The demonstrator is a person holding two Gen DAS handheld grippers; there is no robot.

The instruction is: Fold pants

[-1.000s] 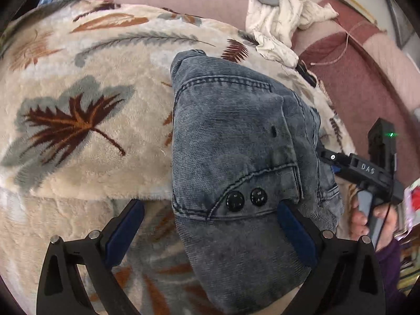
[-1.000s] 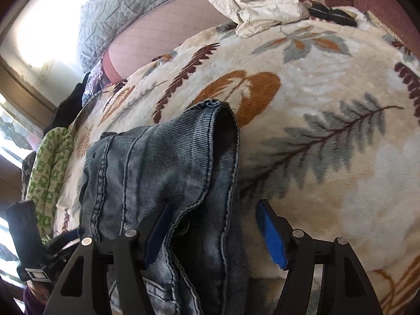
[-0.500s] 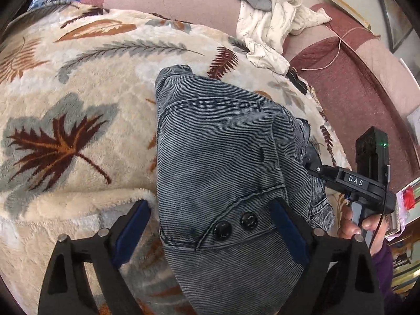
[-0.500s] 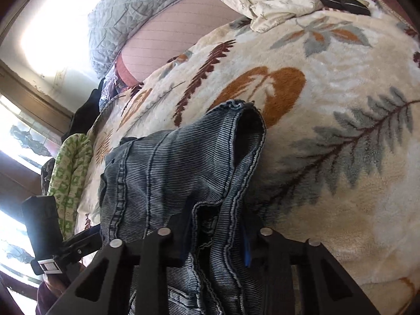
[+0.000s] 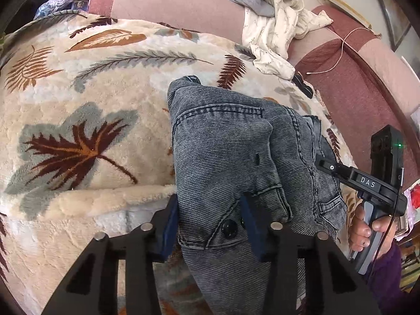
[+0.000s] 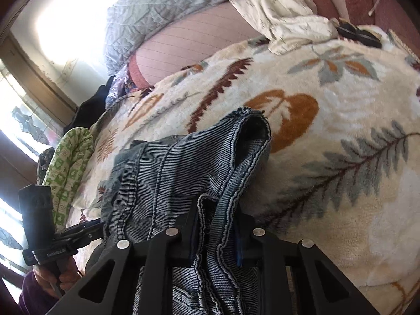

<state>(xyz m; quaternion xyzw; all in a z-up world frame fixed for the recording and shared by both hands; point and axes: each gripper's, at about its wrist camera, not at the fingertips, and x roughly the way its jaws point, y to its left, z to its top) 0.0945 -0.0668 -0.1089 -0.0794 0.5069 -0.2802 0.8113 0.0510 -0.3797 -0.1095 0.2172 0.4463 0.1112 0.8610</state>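
Grey-blue denim pants lie bunched on a leaf-patterned blanket. My left gripper is shut on the pants at the buttoned waistband corner near the blanket's front edge. My right gripper is shut on a gathered edge of the pants on their other side. In the left wrist view the right gripper holds the pants' right edge. In the right wrist view the left gripper holds their left edge.
A cream patterned cloth and a grey quilt lie at the back. A dark small object sits by the cloth. A green patterned cushion lies at the left. A maroon sofa runs along the right.
Both grippers have closed on the pants: the right one about half a second ago, the left one just now. The fabric is bunched higher between them.
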